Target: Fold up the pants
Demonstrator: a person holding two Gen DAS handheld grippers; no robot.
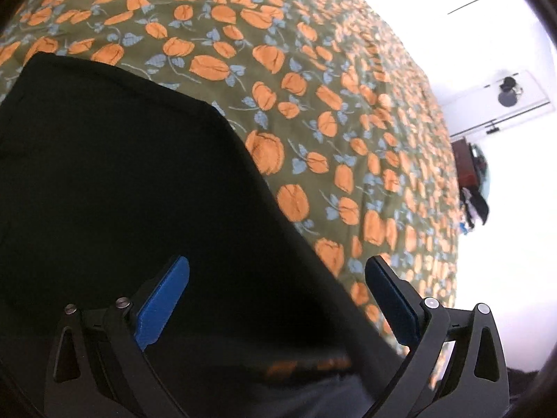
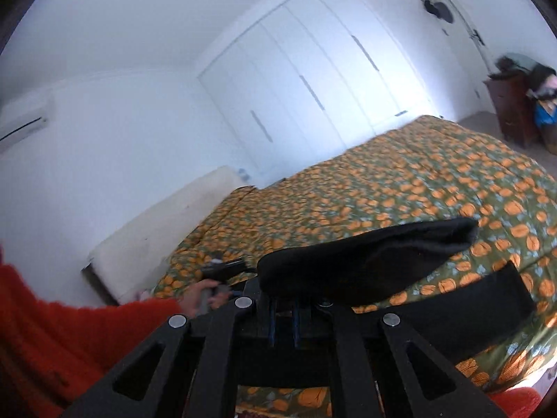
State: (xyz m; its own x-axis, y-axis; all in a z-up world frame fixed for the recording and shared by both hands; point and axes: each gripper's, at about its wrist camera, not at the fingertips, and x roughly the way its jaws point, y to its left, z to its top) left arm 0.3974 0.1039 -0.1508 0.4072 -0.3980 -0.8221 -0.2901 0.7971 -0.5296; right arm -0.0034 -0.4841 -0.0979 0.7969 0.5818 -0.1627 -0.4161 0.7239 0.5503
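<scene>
While the black pants [image 1: 122, 191] are filling the left and centre of the left wrist view, the left gripper [image 1: 276, 299] is hanging over them with its jaws wide apart and nothing between them. The left blue pad [image 1: 163, 303] is sitting over the cloth, the right pad over the cloth's edge where it is meeting the floral bedspread [image 1: 348, 122]. That edge is running from upper left to lower right, so the pants are lying ahead and to the left of the jaws. In the right wrist view, the right gripper [image 2: 283, 320] is pinching the pants [image 2: 365, 261] at lower centre, jaws nearly closed on a lifted fold that is stretching to the right above the bedspread [image 2: 400, 174]. By my judgement, the right gripper is leading the fold.
</scene>
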